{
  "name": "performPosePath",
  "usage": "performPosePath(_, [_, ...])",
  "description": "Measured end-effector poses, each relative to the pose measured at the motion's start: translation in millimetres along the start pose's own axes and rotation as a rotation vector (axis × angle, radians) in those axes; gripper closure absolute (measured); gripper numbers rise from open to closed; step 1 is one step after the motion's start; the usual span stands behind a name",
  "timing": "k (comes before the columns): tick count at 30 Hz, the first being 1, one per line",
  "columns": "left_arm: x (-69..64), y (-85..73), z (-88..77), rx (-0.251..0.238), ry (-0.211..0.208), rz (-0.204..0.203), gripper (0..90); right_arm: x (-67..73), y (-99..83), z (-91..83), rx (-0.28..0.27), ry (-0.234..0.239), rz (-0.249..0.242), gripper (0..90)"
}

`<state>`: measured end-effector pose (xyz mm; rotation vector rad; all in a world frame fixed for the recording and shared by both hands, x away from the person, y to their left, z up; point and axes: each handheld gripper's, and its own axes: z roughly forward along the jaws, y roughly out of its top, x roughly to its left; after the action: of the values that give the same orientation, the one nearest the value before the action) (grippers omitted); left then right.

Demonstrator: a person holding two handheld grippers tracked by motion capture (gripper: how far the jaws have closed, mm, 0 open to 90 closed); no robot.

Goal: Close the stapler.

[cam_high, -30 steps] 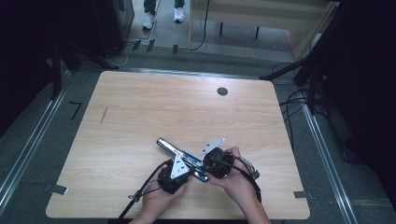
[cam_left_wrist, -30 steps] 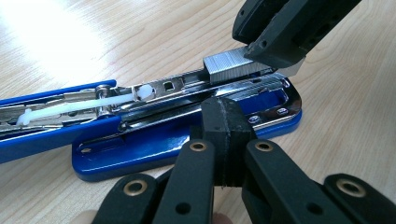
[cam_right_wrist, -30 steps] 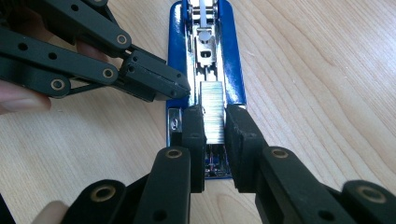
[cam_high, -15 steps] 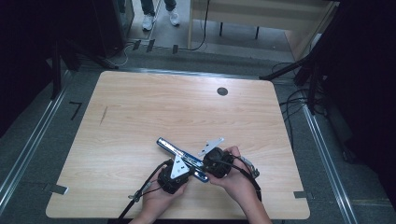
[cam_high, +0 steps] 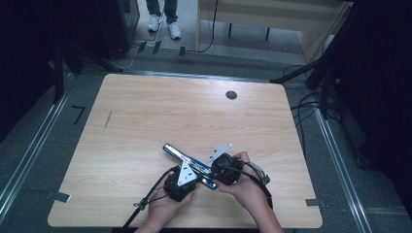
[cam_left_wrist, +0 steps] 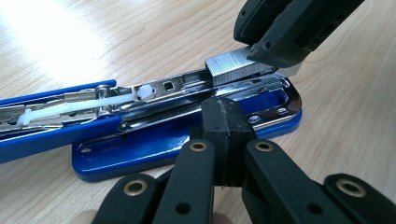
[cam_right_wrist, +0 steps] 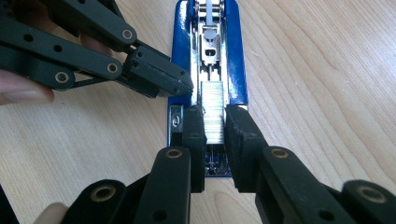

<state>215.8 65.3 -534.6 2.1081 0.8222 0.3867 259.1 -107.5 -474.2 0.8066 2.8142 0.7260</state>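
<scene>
Loading staples [cam_right_wrist: 214,111] into open blue stapler [cam_high: 190,166], lying on table [cam_high: 145,116] near front edge. Right gripper [cam_right_wrist: 214,128] pinches staple strip over channel; left gripper [cam_left_wrist: 223,122], jaws closed together, presses stapler base, steadying it.

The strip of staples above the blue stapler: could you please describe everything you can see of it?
The strip of staples is a short silvery metal block of fine, tightly packed staples. It sits lengthwise over the opened blue stapler's chrome magazine channel, near its front end. The right gripper holds it between its jaws, pressing both long sides. The left gripper, jaws shut, rests against the stapler's side.
</scene>
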Motion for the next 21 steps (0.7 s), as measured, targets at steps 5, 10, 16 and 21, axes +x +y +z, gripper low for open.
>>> performPosePath(5, [0.0,0.0,0.0,-0.001,0.0,0.0,90.0,-0.2,-0.2,-0.1,-0.002,0.003,0.005,79.8])
performPosePath(10, [-0.1,0.0,0.1,-0.001,0.0,-0.001,90.0,-0.1,-0.6,0.5,-0.003,0.005,0.01,79.8])
performPosePath(16, [-0.2,0.0,-0.1,0.001,0.0,0.001,90.0,0.4,-0.7,2.0,0.002,-0.003,0.012,79.8])
performPosePath(21, [-0.2,0.0,0.0,0.0,0.001,0.002,90.0,1.8,0.8,2.7,0.011,-0.01,0.002,79.8])
